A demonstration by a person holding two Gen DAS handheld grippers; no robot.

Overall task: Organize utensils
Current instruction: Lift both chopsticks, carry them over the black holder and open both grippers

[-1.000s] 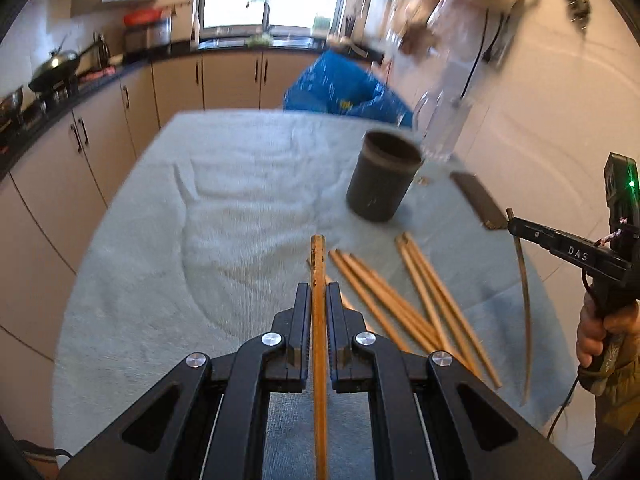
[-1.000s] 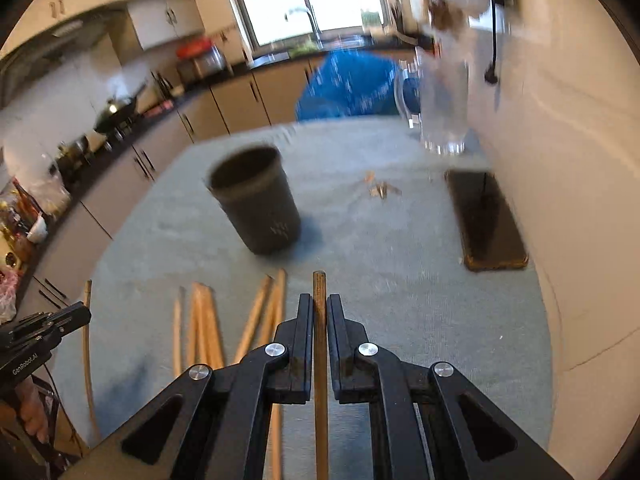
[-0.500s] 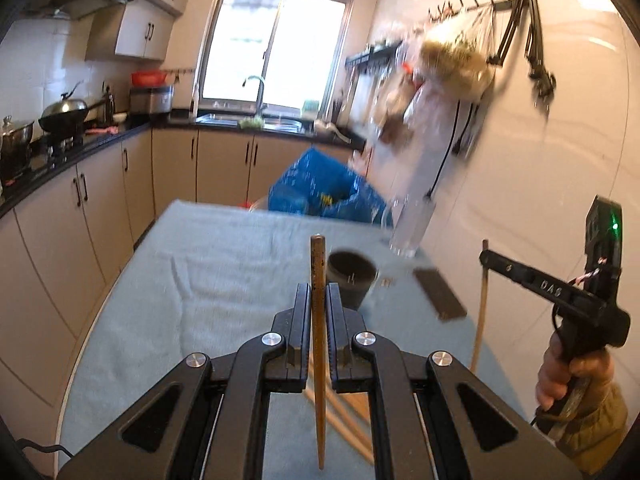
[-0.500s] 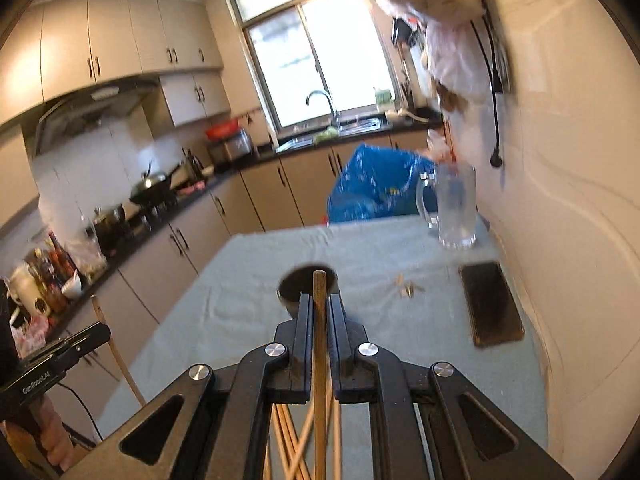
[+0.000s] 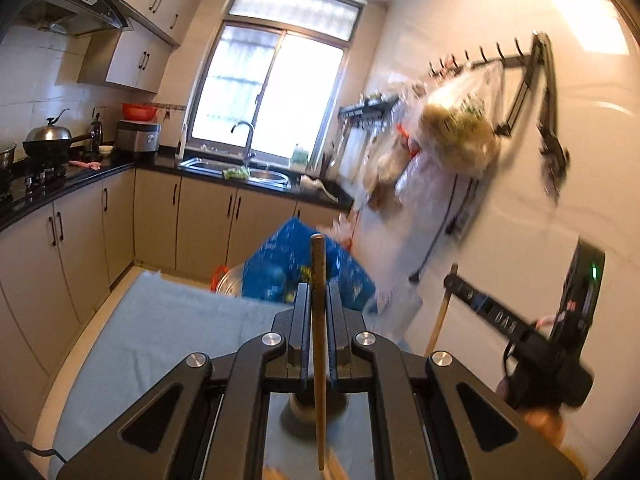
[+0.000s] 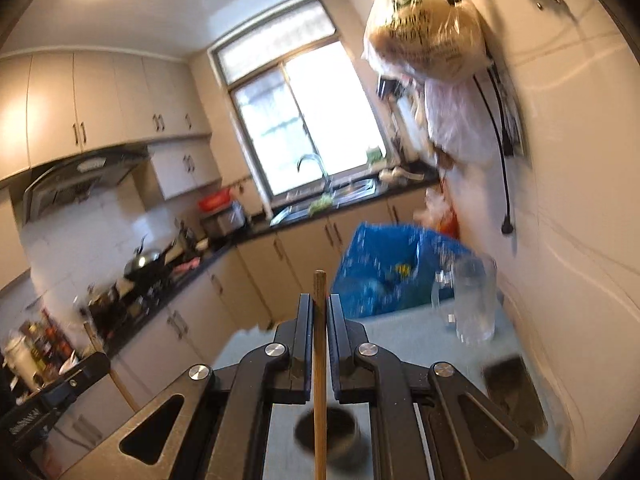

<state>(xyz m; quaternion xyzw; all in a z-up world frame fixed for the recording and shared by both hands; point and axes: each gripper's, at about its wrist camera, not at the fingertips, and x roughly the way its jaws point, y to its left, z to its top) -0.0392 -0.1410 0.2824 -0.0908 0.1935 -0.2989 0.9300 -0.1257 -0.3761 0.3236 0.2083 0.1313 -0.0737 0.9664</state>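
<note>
My left gripper (image 5: 319, 292) is shut on a wooden chopstick (image 5: 319, 344), which stands nearly upright, its lower tip hanging over the dark cup (image 5: 316, 410) seen through the gap below. My right gripper (image 6: 319, 304) is shut on another wooden chopstick (image 6: 319, 376), also upright, above the same dark cup (image 6: 332, 434). Both are lifted well above the grey cloth-covered table (image 5: 168, 320). The right gripper (image 5: 500, 316) with its chopstick shows at the right of the left wrist view. The left gripper (image 6: 60, 392) shows at the lower left of the right wrist view. Loose chopsticks (image 5: 332, 470) lie on the table below.
A glass mug (image 6: 474, 300) and a dark flat slab (image 6: 514, 392) sit on the table by the right wall. A blue bag (image 5: 296, 268) stands beyond the table's far edge. Bags hang from wall hooks (image 6: 432, 32). Counters and a sink (image 5: 256, 174) line the back.
Both grippers have risen and tilted upward with their chopsticks. The cup has dropped from mid-view to beneath the jaws, and the table has largely left view.
</note>
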